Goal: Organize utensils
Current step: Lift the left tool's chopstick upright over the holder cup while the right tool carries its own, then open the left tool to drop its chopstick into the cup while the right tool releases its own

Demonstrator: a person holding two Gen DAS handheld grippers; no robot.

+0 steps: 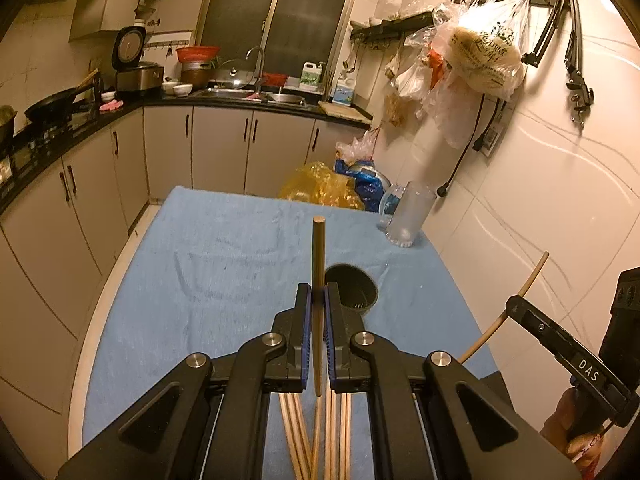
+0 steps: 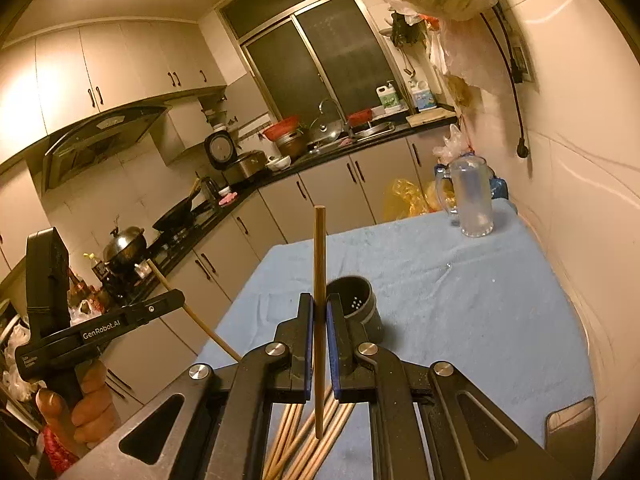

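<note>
Left gripper: one chopstick is pinched.
Right gripper: another chopstick is pinched.
Holder: at 1 o'clock, seemingly empty.
Pile: left unsorted at 6 o'clock.

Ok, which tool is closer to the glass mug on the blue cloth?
Right. The right tool has the mug ahead, slightly to its right; the left tool is off to the right tool's left, so probably farther from the mug.
</note>
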